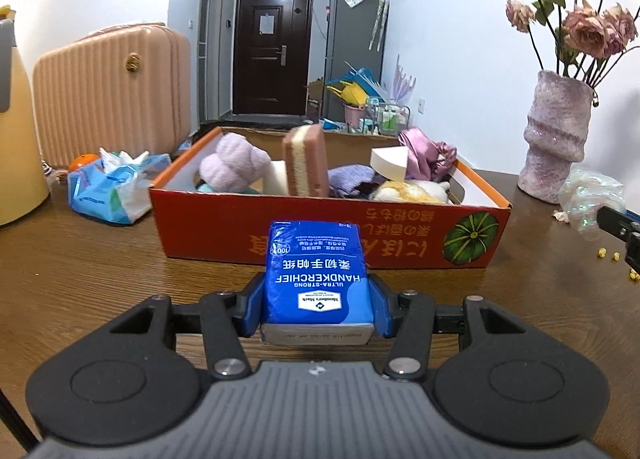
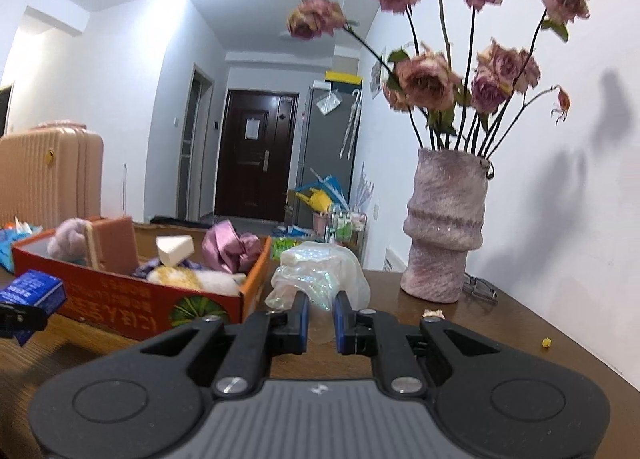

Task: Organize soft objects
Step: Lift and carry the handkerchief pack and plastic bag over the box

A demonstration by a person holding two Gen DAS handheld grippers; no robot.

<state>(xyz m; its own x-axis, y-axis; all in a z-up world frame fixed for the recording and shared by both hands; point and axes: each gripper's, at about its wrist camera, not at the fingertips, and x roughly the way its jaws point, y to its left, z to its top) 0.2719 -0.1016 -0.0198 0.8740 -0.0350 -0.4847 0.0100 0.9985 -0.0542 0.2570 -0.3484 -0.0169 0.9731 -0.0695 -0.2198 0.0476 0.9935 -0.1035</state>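
Table (image 1: 100, 267): I am looking across brown wood that is carrying everything below.
Box (image 1: 332, 235): I am seeing the red cardboard box sitting at twelve o'clock from my left gripper, open on top, with soft things piled inside.
Vase (image 2: 444, 231): I am seeing the pink vase of dried roses standing at one o'clock from my right gripper, well apart from the box.
Plastic bag (image 2: 320, 275): I am seeing the crinkled clear bag lying at twelve o'clock from my right gripper, just beside the box's end.
Tissue pack (image 1: 318, 279): I am holding this blue handkerchief pack in front of the box, clear of the tabletop.
Left gripper (image 1: 318, 299): I am keeping its blue pads pressed on both sides of the tissue pack.
Right gripper (image 2: 321, 317): I am reading its jaws as closed; the bag's edge is showing in the narrow gap, though I cannot tell if it is pinched.
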